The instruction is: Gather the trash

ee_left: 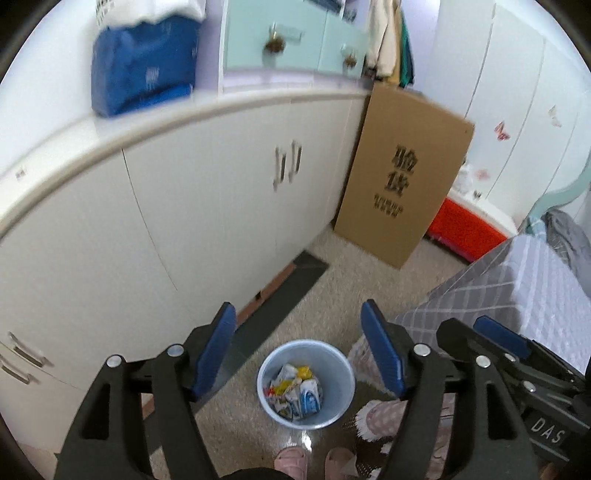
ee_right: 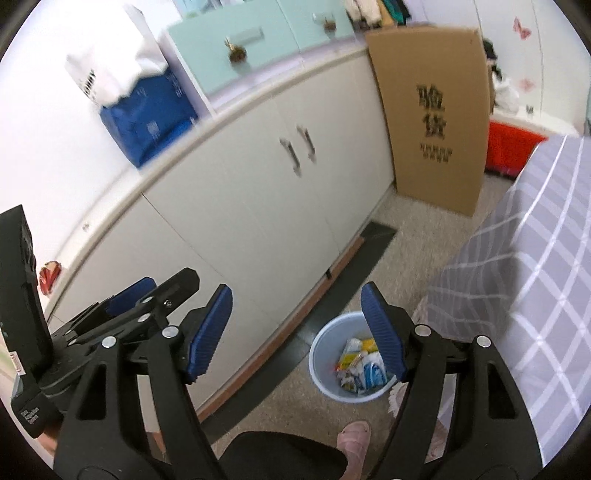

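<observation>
On floor below both grippers: pale blue bin [ee_left: 306, 384], upright, round, holding trash [ee_left: 295, 391], crumpled wrappers in white, yellow, red, blue, piled at bottom. Bin on speckled floor [ee_left: 332, 258], near dark mat [ee_left: 280, 295] running along cabinet base. Just beside bin on bed side: patterned rug [ee_left: 365, 413], partly hidden by finger.

Left gripper [ee_left: 299, 350]: jaws wide apart, nothing between, blue pads [ee_left: 216, 350] facing each other, bin seen through gap. Held high over floor, tilted down.

Right gripper [ee_right: 297, 332]: jaws wide apart, nothing held. Right pad [ee_right: 384, 332] overlapping bin rim in right view, but well above it, not touching. Each gripper visible at edge of other's view, side by side, close together; contact unclear.

White cabinet [ee_left: 184, 206] along left, doors closed, paired handles [ee_left: 288, 162]. On top: blue pack [ee_left: 144, 62] with white stuff above it, blurred. Mint drawers [ee_left: 291, 33] behind, brass knobs. Cardboard box [ee_left: 402, 173] upright against cabinet end, black print on face. Red crate [ee_left: 461, 229] behind box, by white wardrobe [ee_left: 517, 92] with butterfly stickers. Grey checked bed [ee_right: 535, 258] at right, close to bin.

Bottom of frame: pink slippers [ee_left: 291, 461] on person's feet, just near bin; dark clothing at lower edge.
</observation>
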Tool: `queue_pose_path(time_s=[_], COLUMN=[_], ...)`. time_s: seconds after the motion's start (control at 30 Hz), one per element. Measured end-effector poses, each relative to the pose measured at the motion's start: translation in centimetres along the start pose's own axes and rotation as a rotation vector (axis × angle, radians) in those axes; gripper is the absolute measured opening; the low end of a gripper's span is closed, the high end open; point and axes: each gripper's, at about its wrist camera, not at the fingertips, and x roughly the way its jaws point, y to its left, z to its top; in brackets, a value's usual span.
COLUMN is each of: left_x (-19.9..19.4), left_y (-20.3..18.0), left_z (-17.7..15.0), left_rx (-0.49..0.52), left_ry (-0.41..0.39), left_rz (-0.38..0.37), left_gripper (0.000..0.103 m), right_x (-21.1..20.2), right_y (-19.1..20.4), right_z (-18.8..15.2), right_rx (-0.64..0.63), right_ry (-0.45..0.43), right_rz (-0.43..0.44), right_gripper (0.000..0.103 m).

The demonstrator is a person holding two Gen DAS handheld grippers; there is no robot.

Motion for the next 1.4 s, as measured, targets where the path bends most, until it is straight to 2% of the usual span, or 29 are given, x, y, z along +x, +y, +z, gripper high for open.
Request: queue_pose_path(time_s=[0.2,0.4,0.7,0.9,1.23,1.4], left_x=[-6.3,-13.2,-22.8,-27.6,-32.5,-33.5], left_y=[-2.8,-6.5,-11.0,-12.7,-13.6,-13.8], left_z=[0.4,-0.5,-4.4,-7.0,-10.0,-11.2], left_rx=[0.060,0.138,0.246,0.298,0.314,0.316], left_ry=[-0.099,-0.196,-0.325,-0.408,-0.530,-0.531], left_rz=[-0.055,-0.126,-0.225,-0.224,-0.228,-0.272], left_gripper=[0.072,0.075,0.079,0.081,0.089,0.091], right_x=[-8.1,-16.2,-27.0,-33.4,-37.3,-38.4], right_y=[0.3,-0.2,-0.1,-0.2,0.2,0.4], right_z=[0.1,-1.6,-5.7,-9.3,-13.2,-14.6], right_rx=[-0.040,-0.059,-0.077,-0.082,-0.069,-0.066], right_ry=[-0.140,-0.248,-0.397,-0.495,-0.565,-0.583], right_rz=[-0.048,-0.113,-0.206,-0.290,-0.390,-0.391], right_gripper=[0.075,0.077,0.086,0.092,0.093,0.094])
